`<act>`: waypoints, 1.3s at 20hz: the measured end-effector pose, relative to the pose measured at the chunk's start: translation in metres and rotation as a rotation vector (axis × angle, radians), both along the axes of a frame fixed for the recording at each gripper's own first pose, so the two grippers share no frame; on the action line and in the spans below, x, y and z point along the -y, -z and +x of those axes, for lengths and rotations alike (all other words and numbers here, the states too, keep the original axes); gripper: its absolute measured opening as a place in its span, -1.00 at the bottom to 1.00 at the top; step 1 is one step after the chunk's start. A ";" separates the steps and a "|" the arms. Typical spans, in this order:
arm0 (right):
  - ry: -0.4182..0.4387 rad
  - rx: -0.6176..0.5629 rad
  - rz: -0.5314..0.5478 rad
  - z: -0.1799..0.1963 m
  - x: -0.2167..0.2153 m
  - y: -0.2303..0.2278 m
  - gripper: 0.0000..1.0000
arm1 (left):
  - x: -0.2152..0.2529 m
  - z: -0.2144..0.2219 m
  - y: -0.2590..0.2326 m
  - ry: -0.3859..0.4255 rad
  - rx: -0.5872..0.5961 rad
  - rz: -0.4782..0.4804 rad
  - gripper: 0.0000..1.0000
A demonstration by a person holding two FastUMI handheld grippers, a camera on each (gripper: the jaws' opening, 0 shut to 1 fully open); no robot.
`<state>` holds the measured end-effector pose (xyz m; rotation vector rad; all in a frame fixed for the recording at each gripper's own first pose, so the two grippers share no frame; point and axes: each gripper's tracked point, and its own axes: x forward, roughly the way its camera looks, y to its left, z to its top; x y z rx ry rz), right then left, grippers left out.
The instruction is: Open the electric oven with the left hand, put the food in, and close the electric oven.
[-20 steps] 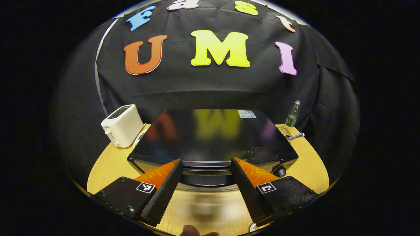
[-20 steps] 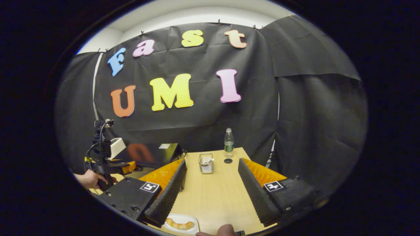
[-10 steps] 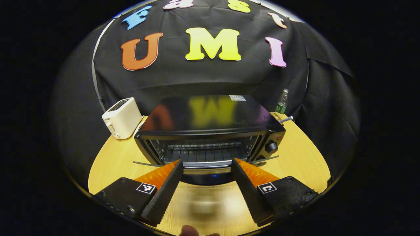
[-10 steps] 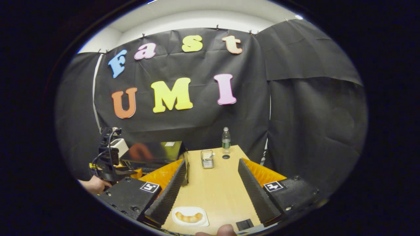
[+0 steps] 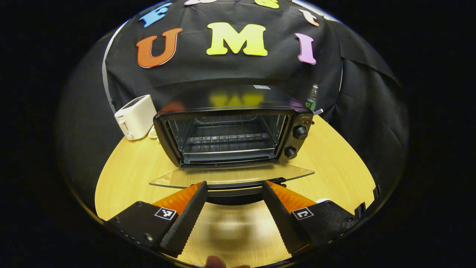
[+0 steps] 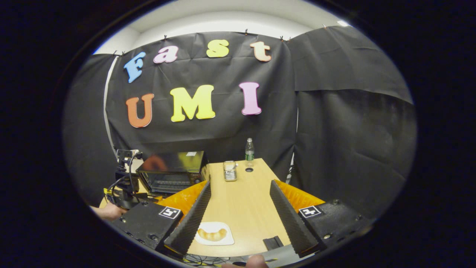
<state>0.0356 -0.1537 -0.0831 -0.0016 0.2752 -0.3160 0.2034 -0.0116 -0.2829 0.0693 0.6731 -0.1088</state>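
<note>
A black electric oven [image 5: 230, 134] stands on the wooden table, its rack bare. Its glass door [image 5: 230, 175] lies folded down flat toward me. The door's dark handle [image 5: 241, 194] sits between the spread fingers of my left gripper [image 5: 233, 183], which is open; I cannot tell whether a finger touches it. In the right gripper view, a curved golden pastry [image 6: 212, 234] rests on a small white plate [image 6: 223, 240] at the table's near edge. My right gripper [image 6: 240, 183] hovers open just above and behind it. The oven [image 6: 171, 173] stands to the left there.
A white toaster [image 5: 135, 116] stands left of the oven and a water bottle [image 5: 311, 98] behind its right corner. A metal wire holder [image 6: 230, 171] sits mid-table, a small black block [image 6: 273, 242] near the plate. A hand [image 6: 108, 212] holds the left gripper.
The oven door has swung from nearly shut down to flat open as my left gripper drew back and down. My right gripper pulled back, bringing the plate further into view.
</note>
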 end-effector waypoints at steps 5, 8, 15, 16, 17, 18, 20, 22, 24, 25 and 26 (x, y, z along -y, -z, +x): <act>-0.014 -0.027 0.001 -0.004 -0.006 0.009 0.94 | -0.003 -0.024 0.032 -0.024 -0.095 -0.040 0.93; -0.020 -0.045 0.007 0.000 -0.005 0.014 0.94 | -0.004 -0.031 0.057 -0.046 -0.168 -0.060 0.88; -0.012 -0.104 0.037 -0.006 -0.005 0.033 0.94 | -0.005 -0.033 0.086 -0.069 -0.250 -0.056 0.85; -0.012 -0.112 0.047 -0.008 -0.007 0.036 0.94 | -0.004 -0.033 0.086 -0.068 -0.248 -0.055 0.86; -0.010 -0.117 0.054 -0.009 -0.008 0.038 0.94 | -0.005 -0.033 0.084 -0.064 -0.242 -0.056 0.86; -0.008 -0.119 0.057 -0.010 -0.009 0.038 0.94 | -0.005 -0.033 0.082 -0.059 -0.235 -0.058 0.86; -0.004 -0.122 0.064 -0.013 -0.012 0.041 0.94 | -0.004 -0.035 0.075 -0.052 -0.222 -0.070 0.87; -0.001 -0.123 0.063 -0.016 -0.016 0.042 0.94 | -0.003 -0.036 0.067 -0.046 -0.206 -0.091 0.86; 0.002 -0.127 0.052 -0.022 -0.021 0.044 0.94 | -0.003 -0.038 0.055 -0.037 -0.180 -0.107 0.86; 0.003 -0.133 0.050 -0.023 -0.023 0.047 0.94 | -0.004 -0.039 0.048 -0.031 -0.160 -0.115 0.86; 0.002 -0.140 0.054 -0.026 -0.026 0.051 0.94 | -0.005 -0.041 0.041 -0.026 -0.144 -0.123 0.86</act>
